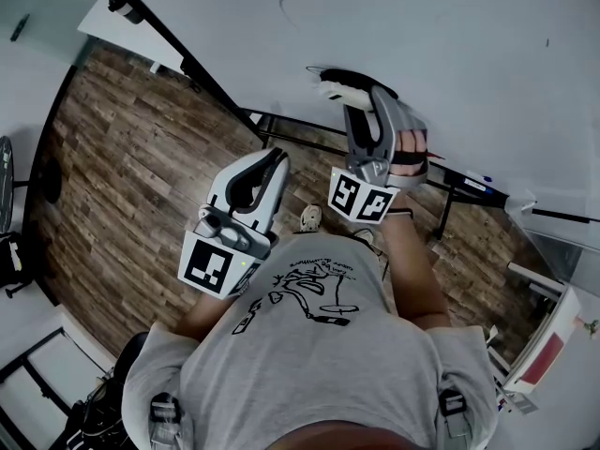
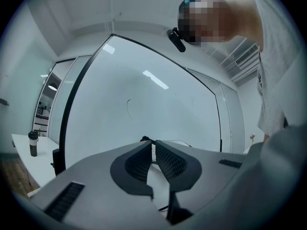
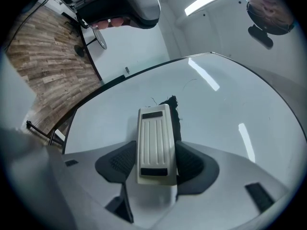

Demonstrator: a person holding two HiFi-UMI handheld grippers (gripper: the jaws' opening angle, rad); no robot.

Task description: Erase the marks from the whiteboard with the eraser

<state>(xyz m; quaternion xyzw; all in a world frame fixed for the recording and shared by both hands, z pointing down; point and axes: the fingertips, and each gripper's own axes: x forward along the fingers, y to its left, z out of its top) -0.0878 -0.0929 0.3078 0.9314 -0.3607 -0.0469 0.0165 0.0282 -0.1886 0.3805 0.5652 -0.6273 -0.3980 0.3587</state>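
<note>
Right claw (image 3: 156, 150) gripping one eraser (image 3: 153, 128), one whiteboard (image 1: 422, 26), perhaps one mark (image 1: 284, 7)

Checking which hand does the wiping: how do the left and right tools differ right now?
The right tool is shut on the eraser; the left tool is shut on nothing. The right tool is up at the whiteboard; the left tool sits lower, away from it. Both carry marker cubes.

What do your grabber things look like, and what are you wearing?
Both the left gripper and right gripper are light grey shells with curved jaws lined with black dotted pads. Each carries a white cube printed with black square markers. The person wears a grey short-sleeved T-shirt with a black drawing.
</note>
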